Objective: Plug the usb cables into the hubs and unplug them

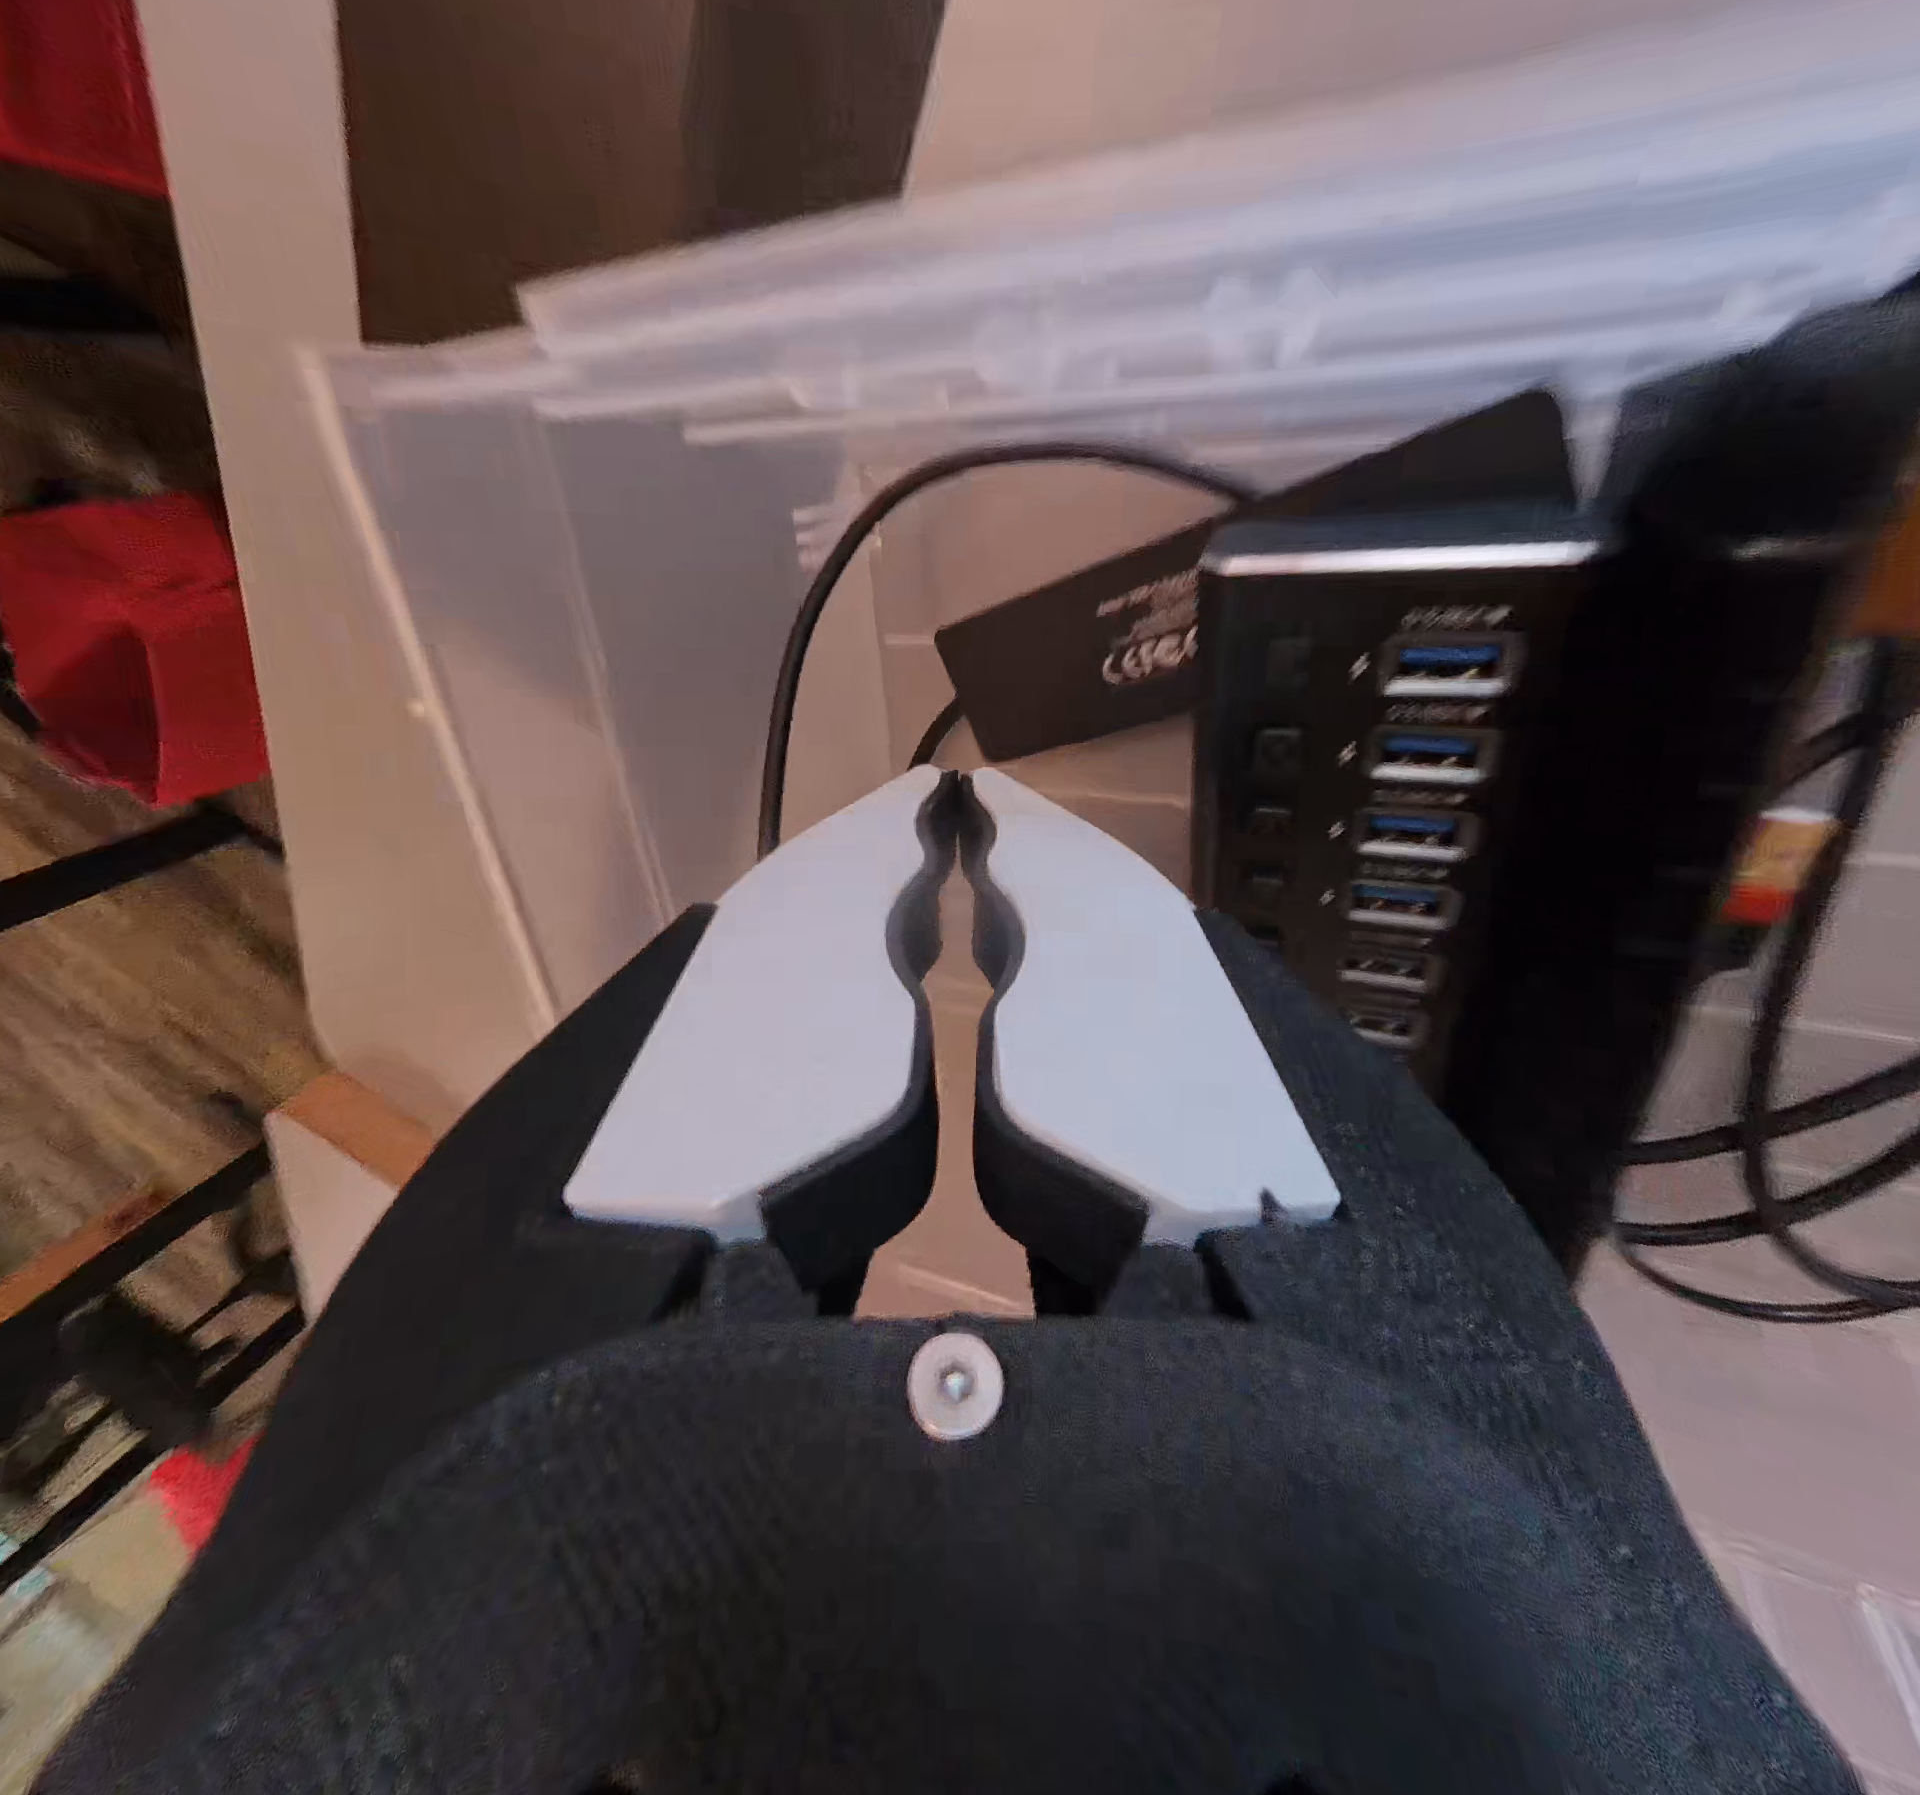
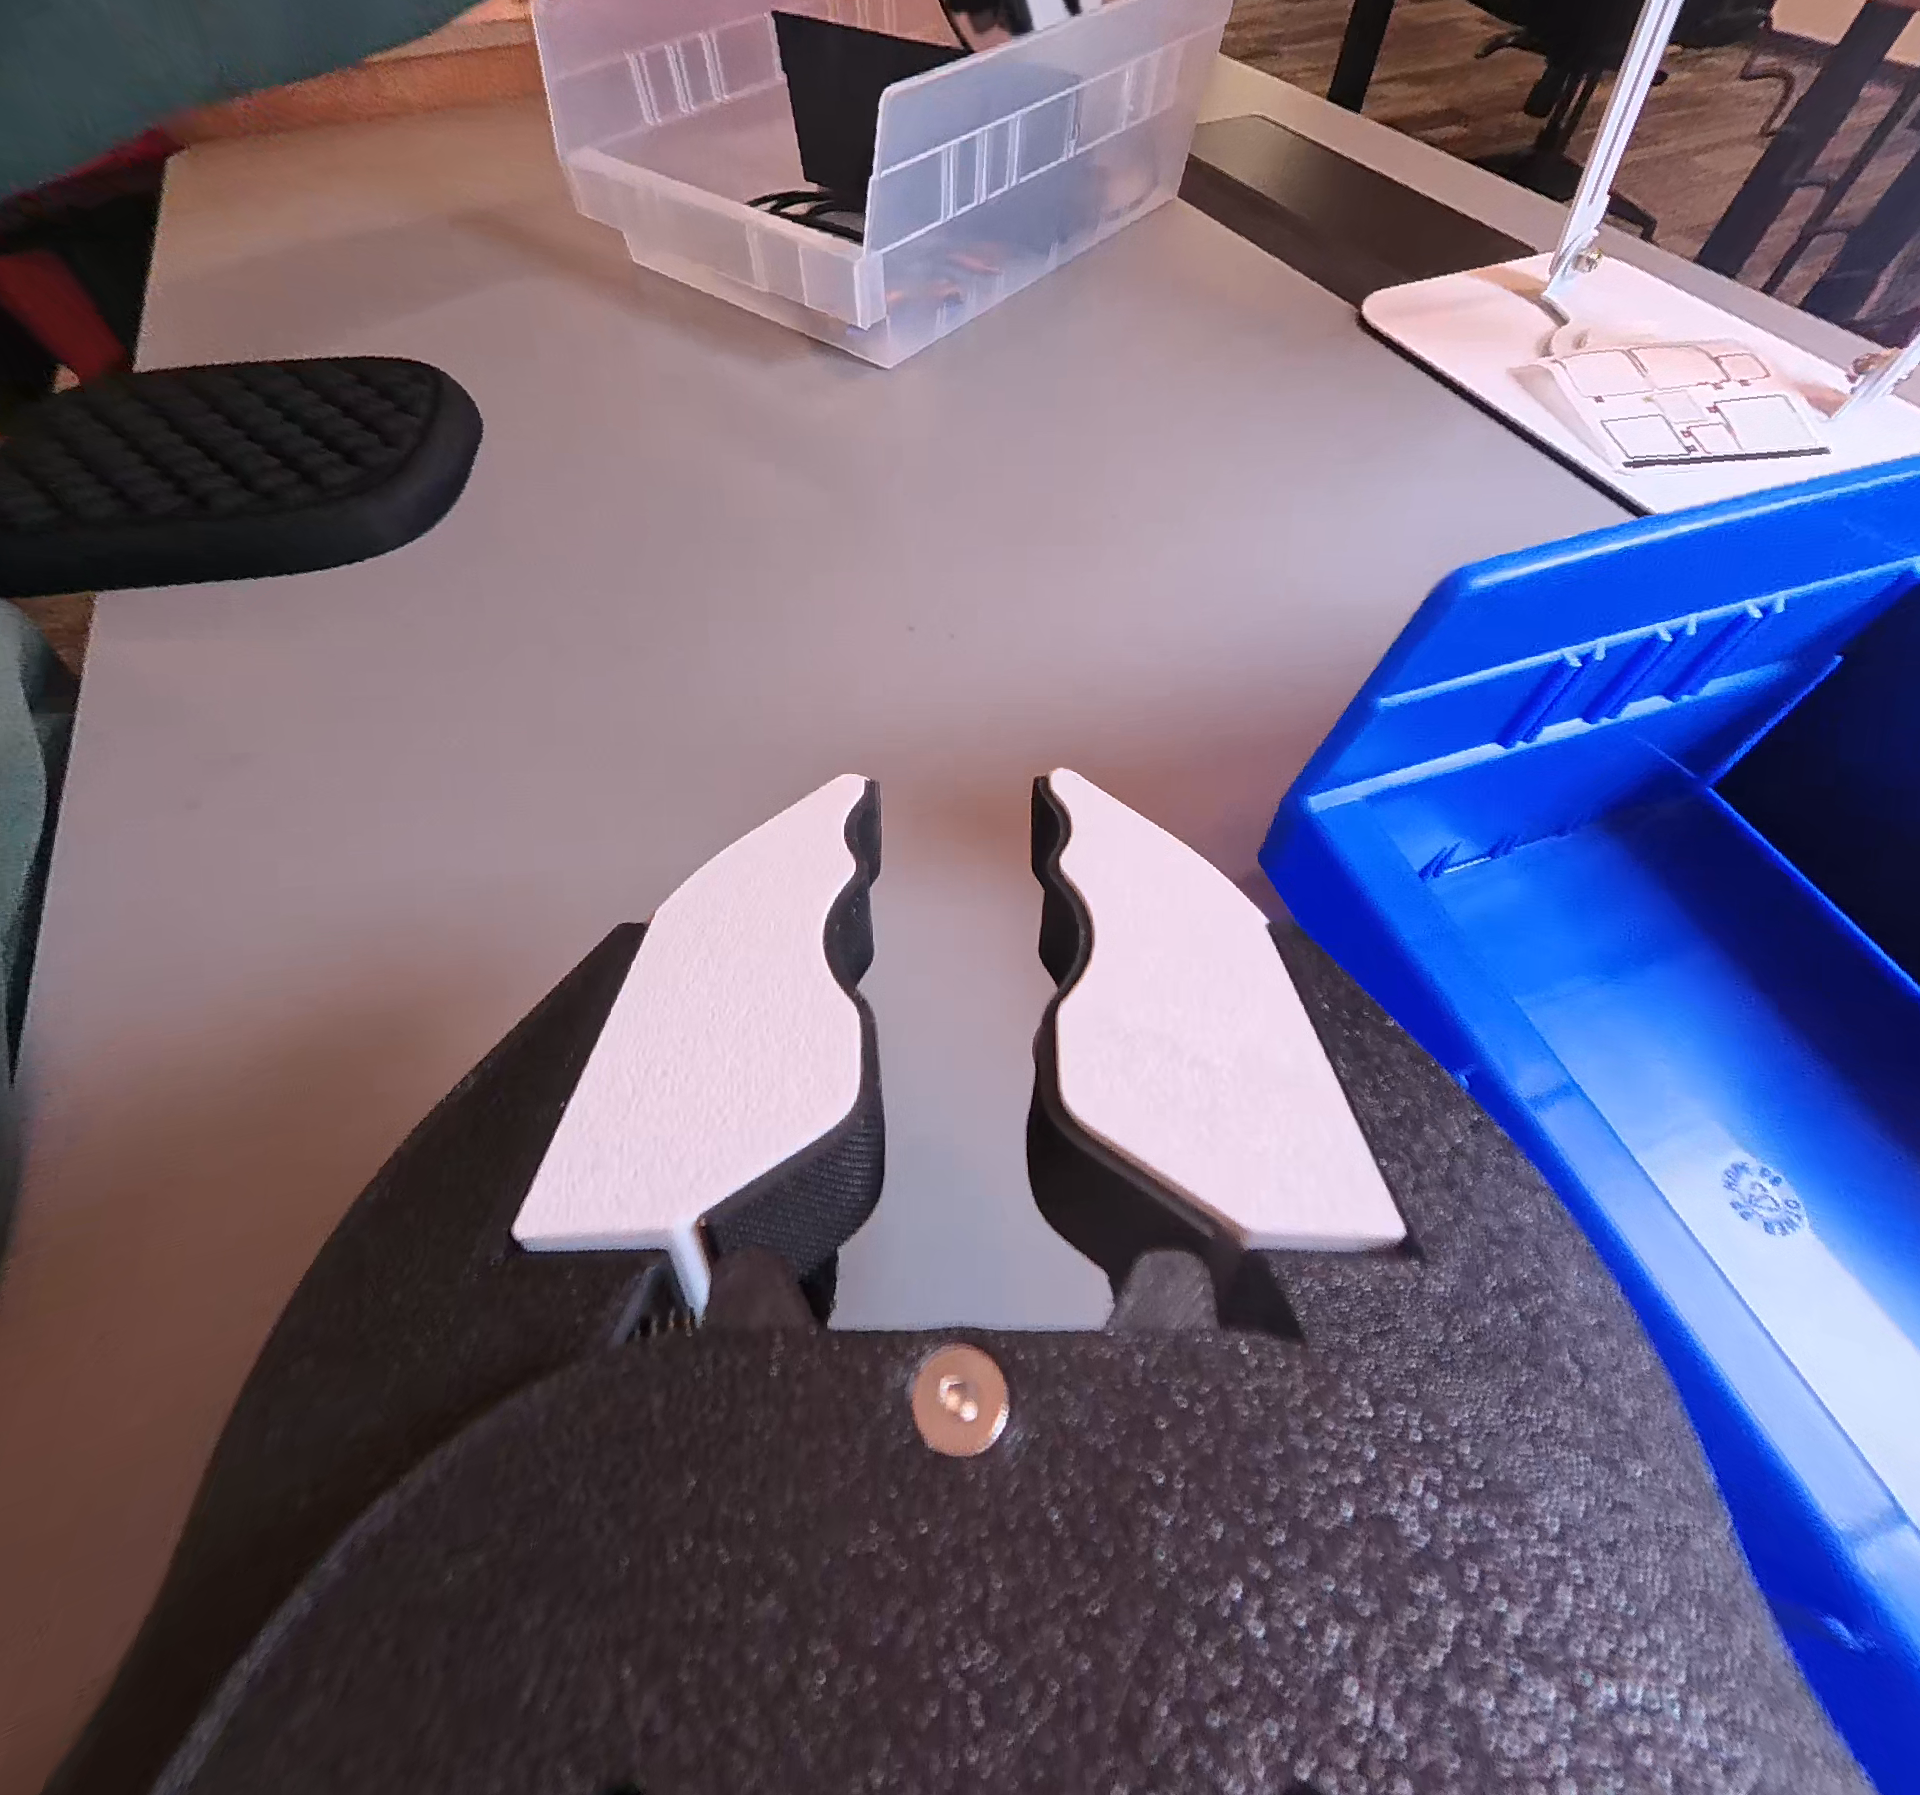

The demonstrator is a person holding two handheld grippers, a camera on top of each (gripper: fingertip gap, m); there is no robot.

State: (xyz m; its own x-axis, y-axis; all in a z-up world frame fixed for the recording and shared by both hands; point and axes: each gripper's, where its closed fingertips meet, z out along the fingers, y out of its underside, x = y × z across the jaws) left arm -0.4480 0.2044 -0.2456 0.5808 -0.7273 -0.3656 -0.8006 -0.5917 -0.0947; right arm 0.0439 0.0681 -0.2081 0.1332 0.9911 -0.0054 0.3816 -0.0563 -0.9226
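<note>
Closed on nothing, left gripper (image 1: pixel 957 784) has the upright black hub (image 1: pixel 1392 810) just to its right, ports facing it, while right gripper (image 2: pixel 956 795), spread apart over bare tabletop (image 2: pixel 727 602), is farther.

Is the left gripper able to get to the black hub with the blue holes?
Probably yes. The left gripper is shut, just left of the hub, with nothing between them.

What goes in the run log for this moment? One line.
left gripper: shut, empty, beside USB hub | right gripper: open, over table | hub's visible ports: empty
</note>
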